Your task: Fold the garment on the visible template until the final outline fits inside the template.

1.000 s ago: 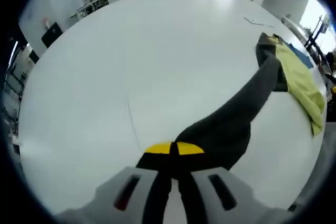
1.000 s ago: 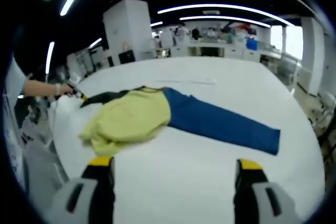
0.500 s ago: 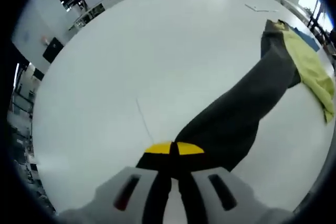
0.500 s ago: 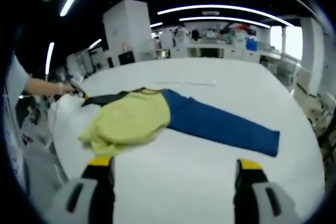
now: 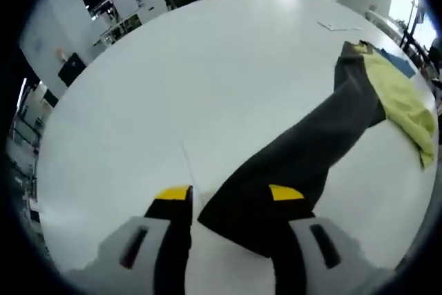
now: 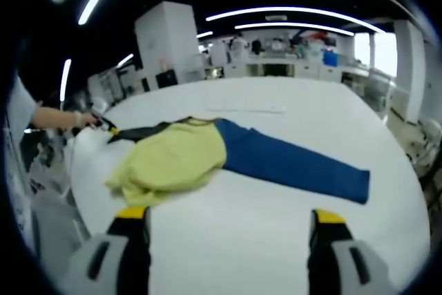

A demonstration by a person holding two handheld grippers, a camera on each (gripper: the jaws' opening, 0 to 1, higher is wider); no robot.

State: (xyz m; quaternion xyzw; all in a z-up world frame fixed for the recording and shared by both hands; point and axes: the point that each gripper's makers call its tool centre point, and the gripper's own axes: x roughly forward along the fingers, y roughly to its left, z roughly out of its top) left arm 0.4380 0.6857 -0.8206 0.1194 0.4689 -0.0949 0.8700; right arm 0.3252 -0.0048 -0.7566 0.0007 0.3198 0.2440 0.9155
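The garment lies on the white table [image 5: 207,67] and has a yellow-green body [image 6: 173,160], a blue sleeve [image 6: 297,164] and a dark grey sleeve [image 5: 311,143]. The grey sleeve stretches away from the yellow-green body [image 5: 404,101], and its end lies flat between the jaws of my left gripper [image 5: 229,195], which stands open. A thin template line [image 5: 188,164] runs just left of the sleeve end. My right gripper [image 6: 229,215] hovers open over bare table, short of the garment. Far left, a hand [image 6: 62,117] holds the left gripper [image 6: 103,124] at the grey sleeve [image 6: 138,131].
A faint strip or line [image 6: 248,110] lies on the table beyond the garment; a similar mark [image 5: 338,27] sits near the collar. Workbenches and shelves [image 6: 276,53] stand far behind. The table edge [image 6: 76,191] curves close to the garment's left side.
My left gripper has opened and let go of the grey sleeve's end, which now rests on the table. The right gripper has held still.
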